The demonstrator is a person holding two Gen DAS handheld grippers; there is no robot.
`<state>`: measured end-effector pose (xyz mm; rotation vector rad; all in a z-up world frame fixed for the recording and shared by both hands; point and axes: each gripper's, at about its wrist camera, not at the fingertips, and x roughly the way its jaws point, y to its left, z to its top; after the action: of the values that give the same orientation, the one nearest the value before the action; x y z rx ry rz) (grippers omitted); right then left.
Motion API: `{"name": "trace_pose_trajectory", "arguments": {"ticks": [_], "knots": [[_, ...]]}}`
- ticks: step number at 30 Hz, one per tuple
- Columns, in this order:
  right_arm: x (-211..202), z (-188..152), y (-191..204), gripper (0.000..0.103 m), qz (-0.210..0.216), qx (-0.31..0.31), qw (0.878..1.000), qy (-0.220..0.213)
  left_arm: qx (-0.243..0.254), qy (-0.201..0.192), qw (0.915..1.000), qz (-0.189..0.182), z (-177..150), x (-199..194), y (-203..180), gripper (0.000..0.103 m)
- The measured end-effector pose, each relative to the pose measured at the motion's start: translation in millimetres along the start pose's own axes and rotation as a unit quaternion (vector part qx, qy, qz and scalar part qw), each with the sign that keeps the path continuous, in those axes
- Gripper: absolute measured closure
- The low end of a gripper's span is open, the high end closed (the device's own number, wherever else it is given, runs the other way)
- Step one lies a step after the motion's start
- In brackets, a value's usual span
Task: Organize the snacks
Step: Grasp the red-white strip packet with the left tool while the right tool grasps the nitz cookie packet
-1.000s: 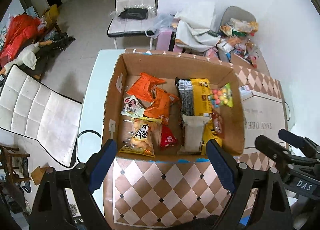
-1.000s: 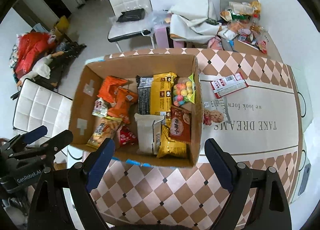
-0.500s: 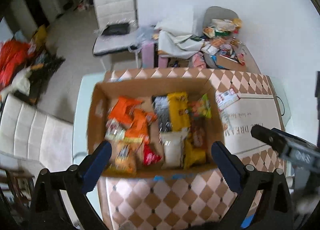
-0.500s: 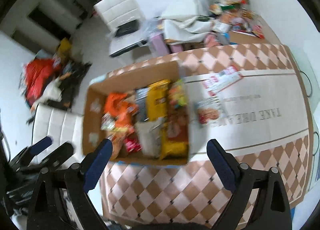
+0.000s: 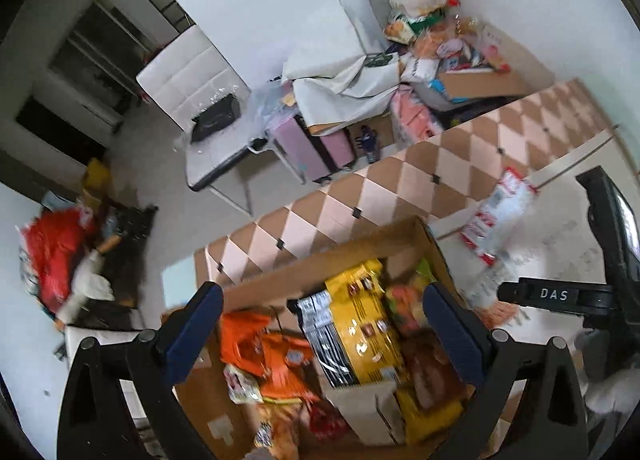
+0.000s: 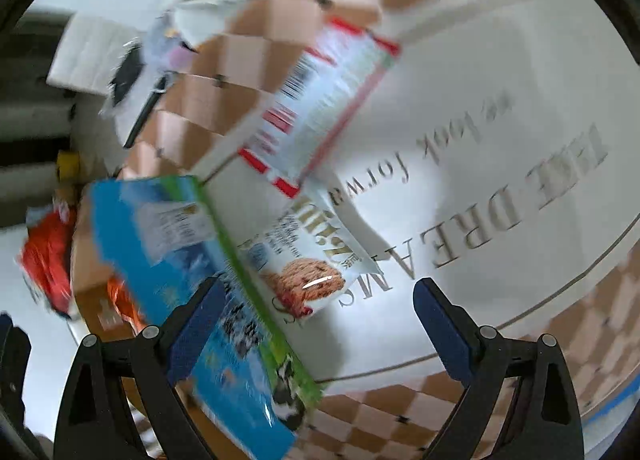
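A cardboard box (image 5: pixel 348 252) holds several snack packets, among them a yellow and black bag (image 5: pixel 360 324) and orange packets (image 5: pixel 260 344). My left gripper (image 5: pixel 320 336) is open above the box. My right gripper (image 6: pixel 316 328) is open low over the table, just above a white cookie packet (image 6: pixel 312 260). A red and white packet (image 6: pixel 320 107) lies beyond it, also seen in the left wrist view (image 5: pixel 496 215). The box's blue and green outer wall (image 6: pixel 200 272) stands at the right gripper's left finger. The right gripper's body (image 5: pixel 560 296) shows right of the box.
The table has a checkered cloth (image 5: pixel 440 171) and a white mat with lettering (image 6: pixel 500 195). A white chair (image 5: pixel 200 99) with a black bag, a pink case and a pile of bags and snacks (image 5: pixel 432 43) stand beyond the table. Red bags (image 5: pixel 52 252) lie at left.
Both grippers have moved forward and down. The right one swung right and dropped from above the box to just over the cookie packet. The left now looks over the box's far half.
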<state>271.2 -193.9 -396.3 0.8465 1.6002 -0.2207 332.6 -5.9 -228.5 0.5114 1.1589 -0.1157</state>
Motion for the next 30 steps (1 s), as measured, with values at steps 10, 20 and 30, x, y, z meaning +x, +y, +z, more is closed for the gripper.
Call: {"name": "trace_pose_trajectory", "arguments": {"ticks": [10, 20, 30], "knots": [[49.4, 18.9, 6.3, 0.007, -0.052, 0.099, 0.993, 0.032, 0.035, -0.002, 0.9962, 0.080, 10.6, 33.4, -11.6, 0.001], [56.1, 5.6, 46.5, 0.023, -0.161, -0.033, 0.986, -0.003, 0.036, -0.005, 0.9984, 0.043, 21.1, 33.2, -16.2, 0.001], [15.5, 10.9, 10.1, 0.039, -0.187, -0.079, 0.978, -0.039, 0.157, 0.057, 0.9815, -0.094, 79.7, 60.5, -96.9, 0.001]]}}
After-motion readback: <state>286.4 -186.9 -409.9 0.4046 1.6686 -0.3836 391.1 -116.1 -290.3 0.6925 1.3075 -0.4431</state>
